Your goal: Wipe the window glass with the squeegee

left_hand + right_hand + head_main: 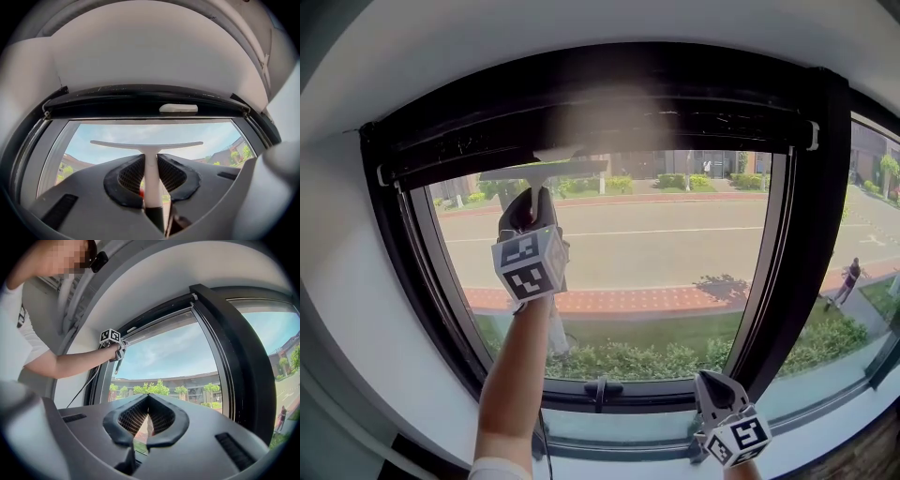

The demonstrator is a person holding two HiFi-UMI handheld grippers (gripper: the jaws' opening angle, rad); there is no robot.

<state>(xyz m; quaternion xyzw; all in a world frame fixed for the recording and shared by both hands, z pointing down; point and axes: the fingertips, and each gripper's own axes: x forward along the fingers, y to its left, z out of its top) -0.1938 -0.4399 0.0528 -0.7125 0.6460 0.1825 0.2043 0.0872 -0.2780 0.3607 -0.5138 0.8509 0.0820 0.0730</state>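
The white squeegee [546,171] is held up against the window glass [656,253], its blade level and just under the top of the pane on the left. My left gripper [528,220] is shut on its handle, with the arm raised. In the left gripper view the handle [150,173] runs up between the pads to the T-shaped blade [149,146]. My right gripper [719,398] hangs low by the sill at the lower right, shut with nothing in it. The right gripper view shows its jaws [147,416] closed, and far off the left gripper [117,350] with the squeegee [117,365].
A thick black frame [797,244] surrounds the pane, with a black top rail [609,103] and a small white block [178,108] on it. A black window handle [598,392] sits at the bottom middle. A second pane [872,216] lies to the right.
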